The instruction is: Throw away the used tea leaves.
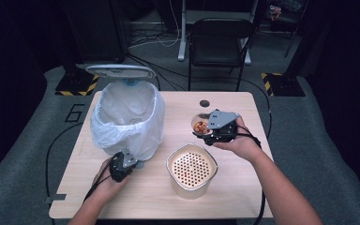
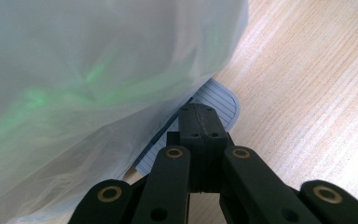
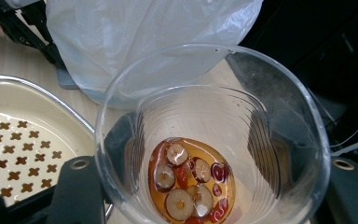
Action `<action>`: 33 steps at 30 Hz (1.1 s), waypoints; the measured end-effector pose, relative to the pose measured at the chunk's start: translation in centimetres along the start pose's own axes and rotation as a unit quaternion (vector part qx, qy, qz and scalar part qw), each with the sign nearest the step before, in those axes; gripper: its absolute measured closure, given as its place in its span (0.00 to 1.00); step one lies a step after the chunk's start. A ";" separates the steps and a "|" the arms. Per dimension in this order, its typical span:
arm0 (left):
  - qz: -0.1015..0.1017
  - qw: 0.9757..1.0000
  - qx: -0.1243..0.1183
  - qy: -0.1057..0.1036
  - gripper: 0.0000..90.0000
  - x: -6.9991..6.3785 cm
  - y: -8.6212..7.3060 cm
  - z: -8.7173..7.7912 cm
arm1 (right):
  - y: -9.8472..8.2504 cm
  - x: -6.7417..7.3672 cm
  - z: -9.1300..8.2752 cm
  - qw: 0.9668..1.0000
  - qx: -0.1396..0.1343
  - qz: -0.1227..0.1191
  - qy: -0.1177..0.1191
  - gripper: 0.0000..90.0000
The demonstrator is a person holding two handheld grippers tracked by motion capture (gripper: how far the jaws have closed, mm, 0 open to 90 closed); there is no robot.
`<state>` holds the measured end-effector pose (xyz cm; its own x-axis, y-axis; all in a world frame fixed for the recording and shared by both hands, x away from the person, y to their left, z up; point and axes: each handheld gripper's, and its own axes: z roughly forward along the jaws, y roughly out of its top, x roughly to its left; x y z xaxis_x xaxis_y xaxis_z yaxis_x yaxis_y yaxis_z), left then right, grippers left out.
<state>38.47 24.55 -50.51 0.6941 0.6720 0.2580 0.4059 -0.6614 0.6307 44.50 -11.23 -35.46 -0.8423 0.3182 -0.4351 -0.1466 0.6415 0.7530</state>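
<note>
My right gripper jaws clamp the clear plastic cup of fruit tea, right-centre of frame; the cream perforated strainer pot sits just lower-left of it. Left gripper jaws closed, empty.

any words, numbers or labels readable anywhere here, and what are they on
"6" – a large pale numeral on the grey floor mat, left of the table.
Bin lid: a faint mark at its middle, too small and blurred to read.
Nothing readable on the bin bag, the plastic cup, the strainer pot or the ruled pad under the bag; it shows lines but no writing.
</note>
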 end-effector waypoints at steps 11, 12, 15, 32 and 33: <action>0.001 1.000 0.000 0.001 1.00 0.0 0.0 0.0 | 0.5 2.0 -0.4 0.992 0.010 -0.125 -0.011 0.40; 0.001 1.000 0.000 0.001 1.00 0.0 0.0 0.0 | 0.6 2.3 -0.4 0.991 0.013 -0.137 -0.009 0.40; 0.001 1.000 0.005 -0.003 1.00 0.0 0.0 -0.1 | 0.6 3.2 -0.5 0.983 0.019 -0.180 -0.025 0.41; 0.000 1.000 0.002 -0.001 1.00 -0.1 0.0 0.0 | 0.2 8.3 0.7 0.909 0.040 -0.386 -0.153 0.42; 0.000 1.000 0.001 0.001 1.00 -0.1 0.0 0.0 | 0.2 8.5 0.8 0.902 0.044 -0.397 -0.161 0.43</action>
<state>38.43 24.50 -50.52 0.6932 0.6728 0.2587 0.4072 -0.6617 0.6296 37.77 -7.87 -39.41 -0.2930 -0.0899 -0.9519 -0.5842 0.8050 0.1038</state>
